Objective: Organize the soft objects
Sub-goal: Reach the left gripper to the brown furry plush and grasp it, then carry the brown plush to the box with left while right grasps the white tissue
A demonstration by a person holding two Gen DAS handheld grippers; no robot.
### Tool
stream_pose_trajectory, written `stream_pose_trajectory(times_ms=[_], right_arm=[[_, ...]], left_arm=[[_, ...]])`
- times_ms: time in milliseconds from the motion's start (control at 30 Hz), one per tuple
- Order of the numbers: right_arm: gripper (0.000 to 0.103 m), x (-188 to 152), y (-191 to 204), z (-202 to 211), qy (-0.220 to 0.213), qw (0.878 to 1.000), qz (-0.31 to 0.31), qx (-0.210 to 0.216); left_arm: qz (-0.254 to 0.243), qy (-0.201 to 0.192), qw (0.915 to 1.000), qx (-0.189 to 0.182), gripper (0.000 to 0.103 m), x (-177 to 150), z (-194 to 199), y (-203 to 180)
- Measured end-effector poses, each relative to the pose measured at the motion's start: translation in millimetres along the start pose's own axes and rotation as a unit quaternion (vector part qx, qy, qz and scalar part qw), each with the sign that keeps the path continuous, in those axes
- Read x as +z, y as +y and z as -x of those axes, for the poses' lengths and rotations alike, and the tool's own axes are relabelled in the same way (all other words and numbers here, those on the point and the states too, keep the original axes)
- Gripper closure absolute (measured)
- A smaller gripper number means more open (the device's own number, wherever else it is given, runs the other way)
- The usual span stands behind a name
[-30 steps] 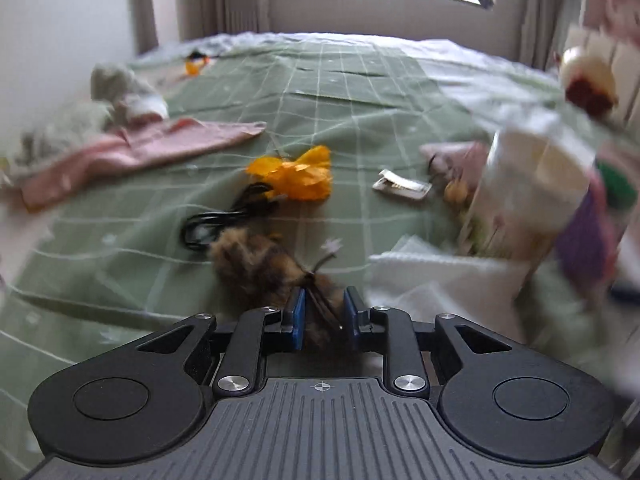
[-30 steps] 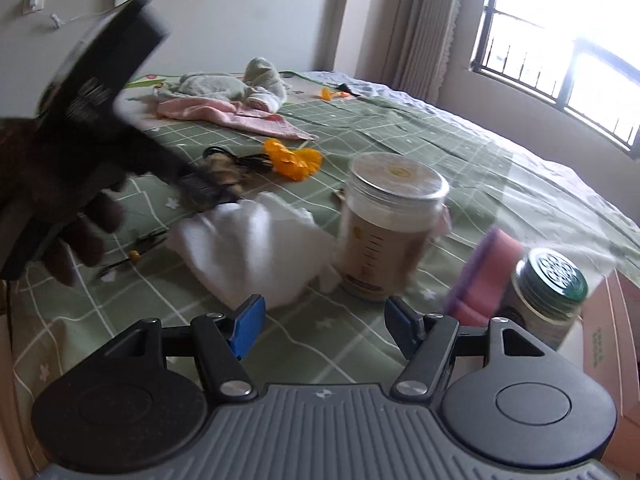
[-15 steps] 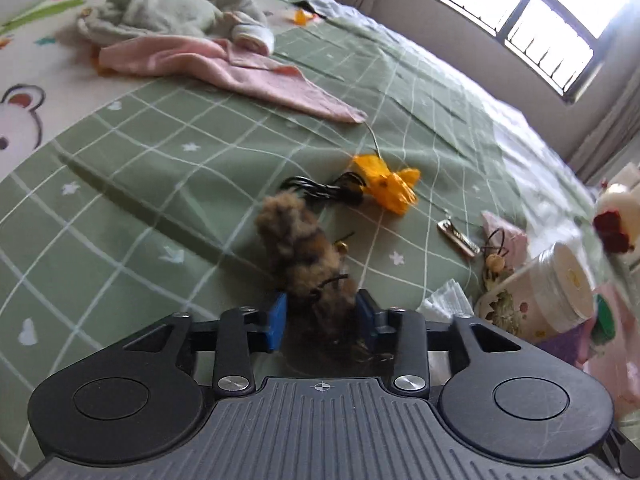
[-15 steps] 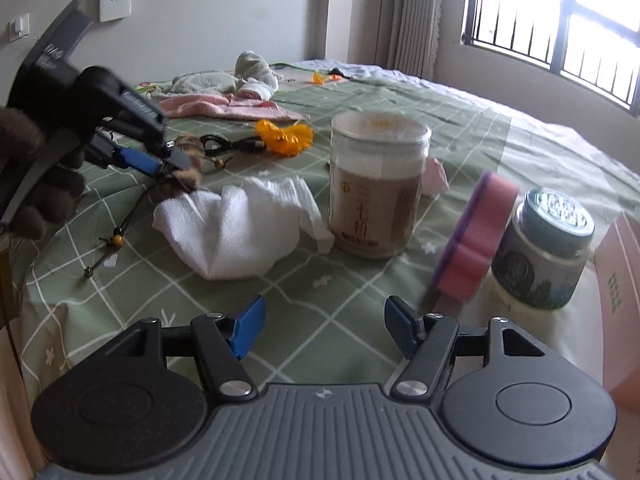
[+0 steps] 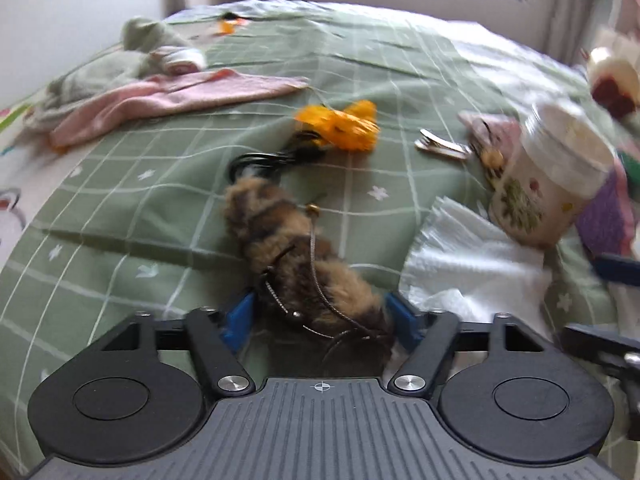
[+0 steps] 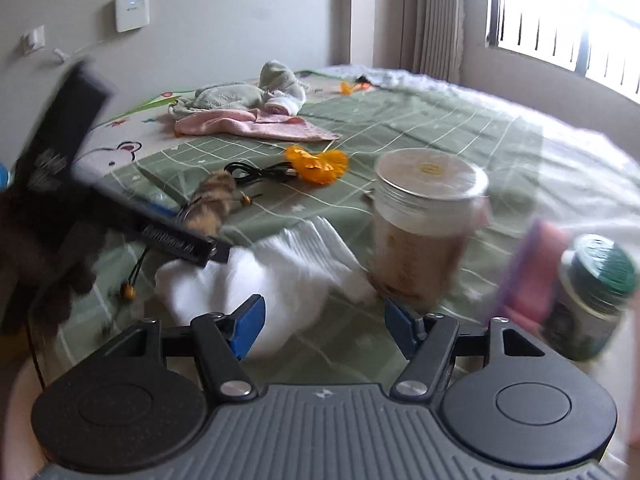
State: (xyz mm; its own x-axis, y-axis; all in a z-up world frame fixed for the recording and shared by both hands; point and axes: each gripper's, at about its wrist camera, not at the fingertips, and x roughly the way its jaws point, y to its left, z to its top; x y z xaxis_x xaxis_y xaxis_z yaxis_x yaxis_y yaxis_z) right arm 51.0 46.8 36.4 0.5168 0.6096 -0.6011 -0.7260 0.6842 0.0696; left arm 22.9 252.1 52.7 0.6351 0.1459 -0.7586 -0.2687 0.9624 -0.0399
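A brown furry tail toy [image 5: 288,248] with thin cords lies on the green checked bedspread [image 5: 132,220]. My left gripper [image 5: 320,316] is open, its blue pads wide on either side of the toy's near end. The toy also shows in the right wrist view [image 6: 212,200], beside the left gripper's body [image 6: 172,240]. My right gripper [image 6: 324,320] is open and empty, just above a white crumpled cloth [image 6: 280,272]. The cloth also shows in the left wrist view [image 5: 472,264].
An orange fabric flower [image 5: 344,124], a black cable [image 5: 272,158], a metal clip [image 5: 440,146], a pink towel [image 5: 172,96] and a grey-green plush [image 5: 140,44] lie farther off. A lidded jar [image 6: 424,220], a pink-purple sponge [image 6: 532,272] and a green-lidded jar [image 6: 596,296] stand to the right.
My left gripper has opened wide; its pads were pressed on the furry toy one second ago. The toy now lies on the bed between them. My right gripper has shifted slightly and stays open.
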Motion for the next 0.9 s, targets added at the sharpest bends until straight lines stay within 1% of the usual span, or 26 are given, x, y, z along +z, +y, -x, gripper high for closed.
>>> stream_pose_trajectory(times_ms=[67, 133, 167, 200, 233, 300, 333, 367, 400, 500, 600, 667, 700, 733, 767, 833, 900], right_arm=[[0.036, 8, -2, -21, 0.032, 0.999, -0.025, 0.019], [0.036, 10, -2, -35, 0.058, 0.997, -0.042, 0.030], [0.036, 9, -1, -36, 0.059, 0.997, -0.042, 0.027], [0.036, 7, 2, -35, 0.056, 0.998, -0.034, 0.023], [0.037, 4, 5, -33, 0.054, 0.998, -0.023, 0.022], [0.044, -1, 10, -29, 0.055, 0.998, 0.000, 0.017], [0.047, -2, 12, -28, 0.056, 0.998, 0.009, 0.016], [0.047, -3, 13, -26, 0.057, 0.998, 0.017, 0.015], [0.047, -4, 13, -24, 0.057, 0.998, 0.021, 0.015], [0.047, -5, 13, -21, 0.054, 0.998, 0.017, 0.016], [0.046, -4, 13, -12, 0.034, 0.999, 0.018, 0.018], [0.037, -3, 14, -6, 0.017, 0.999, 0.018, 0.030], [0.036, -2, 14, -4, 0.011, 0.999, 0.017, 0.036], [0.035, 0, 16, -5, 0.009, 0.999, 0.017, 0.040], [0.034, 2, 17, -7, 0.012, 0.999, 0.018, 0.043], [0.034, 7, 20, -20, 0.033, 0.998, 0.021, 0.044], [0.034, 8, 21, -36, 0.060, 0.997, 0.023, 0.042]], left_arm=[[0.019, -0.008, 0.9998, 0.001, 0.042, -2, 4, 2], [0.024, -0.019, 0.9995, 0.001, 0.045, -5, 7, 2], [0.027, -0.027, 0.9993, 0.001, 0.048, -7, 9, 3], [0.035, -0.040, 0.9986, 0.002, 0.055, -9, 14, 6], [0.041, -0.052, 0.9978, -0.001, 0.059, -11, 19, 9], [0.054, -0.068, 0.9959, -0.025, 0.065, -15, 26, 15], [0.061, -0.070, 0.9947, -0.045, 0.066, -17, 28, 19], [0.066, -0.069, 0.9935, -0.063, 0.066, -19, 29, 21], [0.067, -0.066, 0.9931, -0.071, 0.066, -22, 28, 23], [0.041, -0.060, 0.9951, -0.068, 0.063, -29, 24, 17], [0.002, -0.075, 0.9957, -0.055, 0.063, -33, 29, 5], [-0.018, -0.091, 0.9936, -0.065, 0.063, -34, 34, -1], [-0.027, -0.096, 0.9926, -0.069, 0.065, -35, 35, -3], [-0.031, -0.093, 0.9928, -0.068, 0.068, -36, 34, -3], [-0.028, -0.084, 0.9940, -0.064, 0.071, -37, 32, -2], [-0.004, -0.068, 0.9958, -0.062, 0.077, -37, 25, 6], [0.020, -0.073, 0.9943, -0.075, 0.079, -39, 26, 16]])
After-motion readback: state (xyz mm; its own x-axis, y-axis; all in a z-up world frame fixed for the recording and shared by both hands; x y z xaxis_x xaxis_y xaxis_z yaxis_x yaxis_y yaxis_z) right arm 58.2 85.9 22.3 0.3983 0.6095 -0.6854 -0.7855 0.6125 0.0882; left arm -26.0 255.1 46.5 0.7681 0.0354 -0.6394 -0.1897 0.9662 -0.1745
